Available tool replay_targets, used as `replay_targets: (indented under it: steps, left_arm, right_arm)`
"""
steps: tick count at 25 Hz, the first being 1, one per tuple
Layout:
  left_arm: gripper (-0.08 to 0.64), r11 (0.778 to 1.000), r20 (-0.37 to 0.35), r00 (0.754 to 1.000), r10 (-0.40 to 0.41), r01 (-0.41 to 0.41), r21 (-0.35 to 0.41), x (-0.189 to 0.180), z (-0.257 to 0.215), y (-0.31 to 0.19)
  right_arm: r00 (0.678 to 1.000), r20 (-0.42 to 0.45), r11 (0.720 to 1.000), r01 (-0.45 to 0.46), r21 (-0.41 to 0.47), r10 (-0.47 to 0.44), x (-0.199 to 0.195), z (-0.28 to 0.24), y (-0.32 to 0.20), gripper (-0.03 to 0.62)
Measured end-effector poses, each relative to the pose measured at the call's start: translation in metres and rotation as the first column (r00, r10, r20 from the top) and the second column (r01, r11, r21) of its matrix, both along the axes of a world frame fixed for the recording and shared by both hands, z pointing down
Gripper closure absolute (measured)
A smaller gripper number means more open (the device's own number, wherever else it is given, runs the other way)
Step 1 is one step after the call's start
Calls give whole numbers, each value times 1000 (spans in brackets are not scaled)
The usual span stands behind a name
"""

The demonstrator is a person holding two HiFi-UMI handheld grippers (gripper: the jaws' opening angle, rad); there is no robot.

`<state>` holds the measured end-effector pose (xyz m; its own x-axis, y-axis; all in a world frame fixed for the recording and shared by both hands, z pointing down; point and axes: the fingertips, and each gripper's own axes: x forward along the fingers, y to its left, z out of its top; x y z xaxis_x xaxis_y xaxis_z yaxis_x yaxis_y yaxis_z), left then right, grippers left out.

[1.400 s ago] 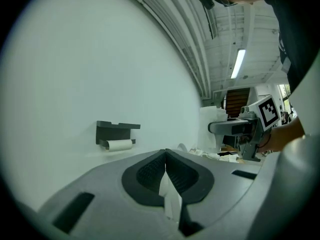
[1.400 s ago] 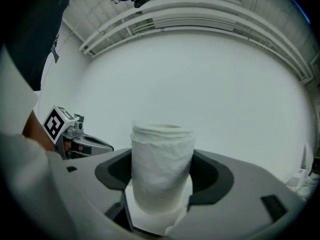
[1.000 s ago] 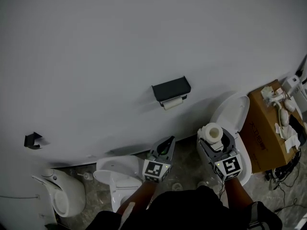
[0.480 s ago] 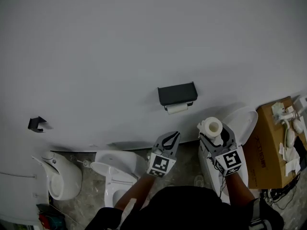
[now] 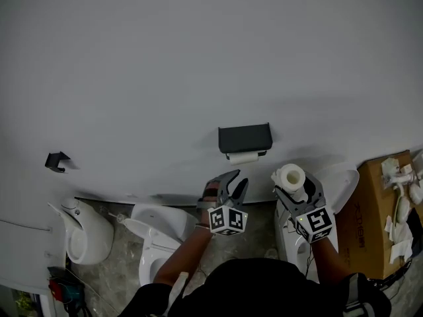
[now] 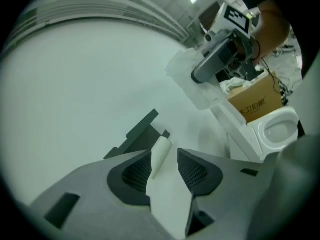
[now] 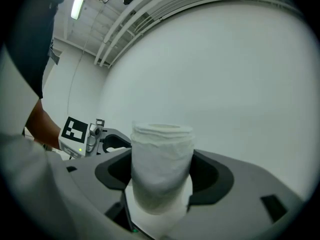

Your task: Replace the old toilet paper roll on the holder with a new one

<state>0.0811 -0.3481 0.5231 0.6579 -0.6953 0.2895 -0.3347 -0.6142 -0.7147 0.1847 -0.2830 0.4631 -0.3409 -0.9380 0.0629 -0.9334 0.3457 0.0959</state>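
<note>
A black holder [image 5: 244, 139] is fixed to the white wall, with the thin old roll [image 5: 242, 157] hanging under it. My left gripper [image 5: 232, 183] hovers just below and left of the holder; its jaws are opening and nothing is between them. In the left gripper view the old roll [image 6: 161, 151] and the holder [image 6: 142, 131] show beyond the gap of the left gripper [image 6: 164, 166]. To the holder's right, my right gripper [image 5: 294, 185] is shut on a full new roll [image 5: 291, 177], held upright. The right gripper view shows the new roll [image 7: 161, 164] in the right gripper [image 7: 162, 176].
A white toilet [image 5: 340, 187] stands below the right gripper, with a cardboard box [image 5: 390, 210] of clutter to its right. Another white bowl [image 5: 158, 233] and a urinal-like fixture [image 5: 82, 233] sit on the floor to the left. A small black hook [image 5: 56, 160] is on the wall.
Both grippers have moved closer to the wall and the holder. The left gripper has rolled and its jaws, shut before, now stand apart. The new roll stays in the right gripper.
</note>
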Motion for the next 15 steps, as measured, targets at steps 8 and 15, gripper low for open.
replay_targets:
  steps: [8,15]
  left_arm:
    - [396,978,271,956,-111,57,199,1,7,-36]
    - [377,971,363,914,-182,110,210,-3,19,-59]
  right_arm:
    - [999,15,999,47,-4,-47,0,2,-1,278]
    - [998,13,998,67,-12,-67,3,6,4,278]
